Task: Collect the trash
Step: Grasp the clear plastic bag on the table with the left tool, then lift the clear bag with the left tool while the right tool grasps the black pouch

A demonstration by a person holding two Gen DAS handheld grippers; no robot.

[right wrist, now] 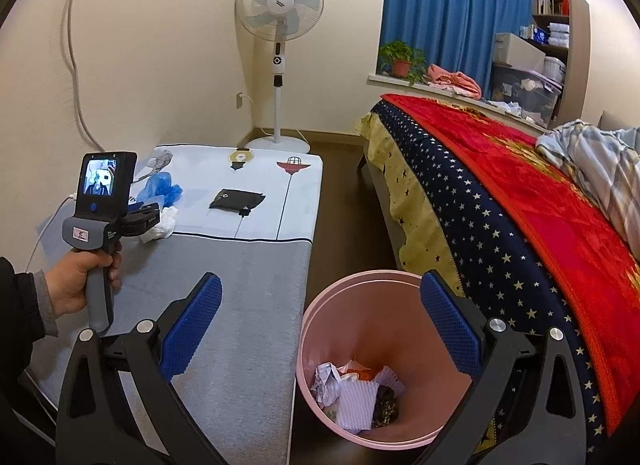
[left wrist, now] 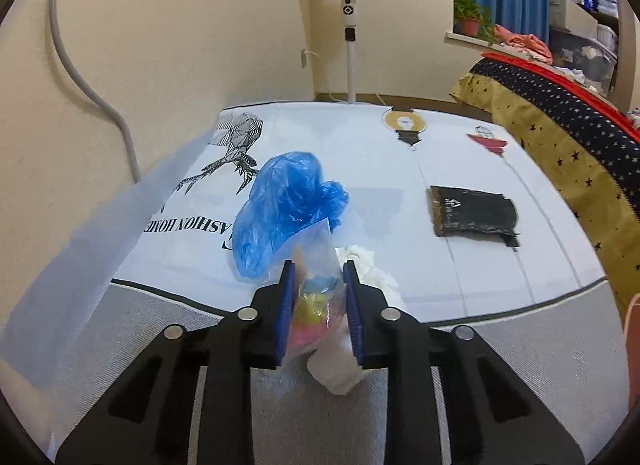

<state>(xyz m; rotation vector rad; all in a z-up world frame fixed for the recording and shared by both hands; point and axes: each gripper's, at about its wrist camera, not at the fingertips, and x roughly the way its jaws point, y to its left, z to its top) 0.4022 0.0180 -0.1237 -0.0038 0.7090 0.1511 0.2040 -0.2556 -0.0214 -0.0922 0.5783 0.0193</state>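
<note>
Left gripper (left wrist: 319, 289): you've clamped the clear bag (left wrist: 316, 265).
Right gripper (right wrist: 320, 325): jaws apart above the pink bin (right wrist: 320, 305).
Floor gap: narrow between mattress (right wrist: 248, 285) and bed (right wrist: 500, 193).

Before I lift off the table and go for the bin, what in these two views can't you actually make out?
- Clear bag in the left tool: left wrist view, its colourful contents are blurred, no telling what they are.
- White tissue: partly hidden behind the tool's fingers.
- Black packet: print too small to read.
- Pink bin: right wrist view, near rim cut off by the right tool; lower trash hidden under the top pieces.
</note>
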